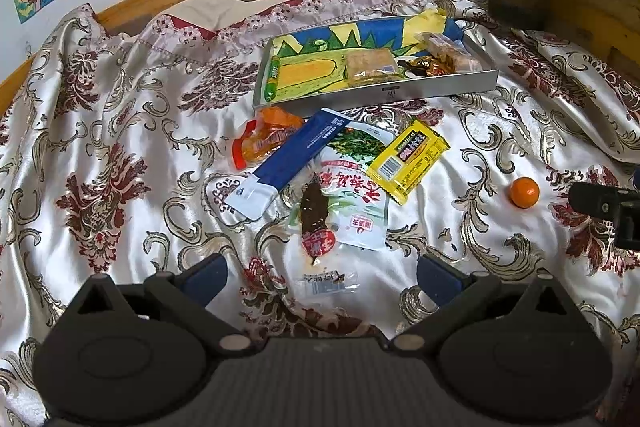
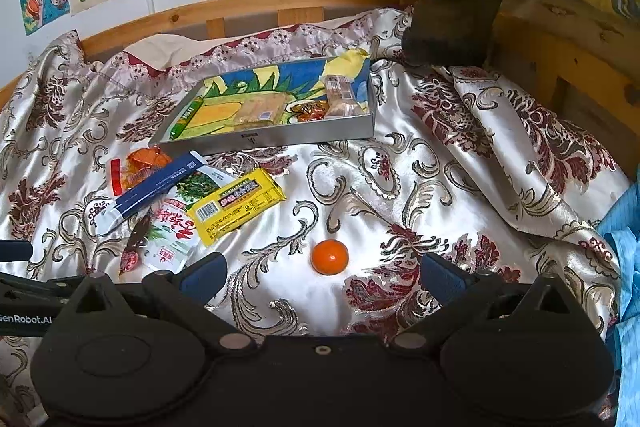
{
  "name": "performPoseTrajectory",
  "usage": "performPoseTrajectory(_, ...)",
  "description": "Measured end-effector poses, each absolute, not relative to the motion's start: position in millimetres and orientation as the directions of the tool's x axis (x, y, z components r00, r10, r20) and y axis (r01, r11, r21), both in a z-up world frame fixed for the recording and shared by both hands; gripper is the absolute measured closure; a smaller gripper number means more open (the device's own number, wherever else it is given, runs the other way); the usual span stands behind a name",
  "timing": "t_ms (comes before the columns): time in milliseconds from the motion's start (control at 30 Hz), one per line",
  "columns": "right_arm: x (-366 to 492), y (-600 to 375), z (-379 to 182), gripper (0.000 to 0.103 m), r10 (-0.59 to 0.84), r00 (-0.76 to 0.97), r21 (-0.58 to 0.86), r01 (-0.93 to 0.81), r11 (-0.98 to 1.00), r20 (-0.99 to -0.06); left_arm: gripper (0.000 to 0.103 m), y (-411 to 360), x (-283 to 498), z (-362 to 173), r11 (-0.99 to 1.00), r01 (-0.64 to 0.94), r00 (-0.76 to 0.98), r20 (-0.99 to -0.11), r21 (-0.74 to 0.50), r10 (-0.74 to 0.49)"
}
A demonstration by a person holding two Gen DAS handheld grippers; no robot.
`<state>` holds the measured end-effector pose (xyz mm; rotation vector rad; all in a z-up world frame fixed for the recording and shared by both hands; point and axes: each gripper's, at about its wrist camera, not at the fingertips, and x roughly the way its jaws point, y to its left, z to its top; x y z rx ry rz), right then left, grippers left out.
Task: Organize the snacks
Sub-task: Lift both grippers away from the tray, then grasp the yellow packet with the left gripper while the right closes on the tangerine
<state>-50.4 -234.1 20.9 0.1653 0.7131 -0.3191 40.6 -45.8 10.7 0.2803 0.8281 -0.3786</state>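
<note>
Both tongs were spread and empty: right gripper (image 2: 322,285) sat just behind the orange ball (image 2: 329,256), left gripper (image 1: 322,285) just short of the white-green packet (image 1: 344,195). Beyond lay the blue sachet (image 1: 288,159), yellow packet (image 1: 408,159), then the tray (image 2: 280,139), partly filled. Judged mid-sorting; next a pinch, then carry forward to the tray

The right gripper (image 2: 322,277) hangs over a shiny flowered bedspread (image 2: 420,179) with its fingers wide apart and nothing between them. A small orange (image 2: 329,256) lies just in front of it. To the left is a pile of snack packets, with a yellow packet (image 2: 236,205) and a blue packet (image 2: 154,187) on top. Behind sits a gray tray (image 2: 280,137) holding a few snacks.
</note>
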Motion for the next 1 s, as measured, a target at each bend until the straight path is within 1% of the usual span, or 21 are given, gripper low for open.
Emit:
performPoseTrajectory(133, -47.4, -236.6, 17.6, 0.001, -0.231, 0.692, 0.040, 0.351, 0.936, -0.684, 0.000, -47.7, 44.7, 8.5, 0.888, 0.451, 0.596, -0.771, 0.089, -0.225)
performPoseTrajectory(567, -34.3, -242.6, 6.0, 0.001, -0.198, 0.632, 0.056, 0.359, 0.932, -0.749, 0.000, -54.1, 64.6, -2.3, 0.861, 0.485, 0.592, -0.782, 0.152, -0.196)
performPoseTrajectory(733, -24.1, -261.9, -0.8, 0.001, -0.112, 0.594, 0.159, 0.385, 0.909, -0.797, 0.000, -57.3, 74.7, -6.8, 0.833, 0.519, 0.591, -0.784, 0.190, -0.190)
performPoseTrajectory(867, -9.8, -290.2, -13.3, 0.001, -0.015, 0.564, 0.283, 0.436, 0.854, -0.826, 0.000, -54.8, 89.7, -12.1, 0.825, 0.549, 0.553, -0.798, 0.133, -0.239)
performPoseTrajectory(933, -1.3, -300.9, -19.0, 0.001, 0.000, 0.558, 0.299, 0.444, 0.845, -0.830, 0.000, -55.5, 97.5, -15.7, 0.815, 0.569, 0.529, -0.806, 0.104, -0.266)
performPoseTrajectory(1000, 7.5, -308.7, -22.9, 0.002, -0.007, 0.556, 0.288, 0.441, 0.850, -0.831, 0.000, -59.2, 103.9, -20.4, 0.800, 0.591, 0.520, -0.807, 0.104, -0.280)
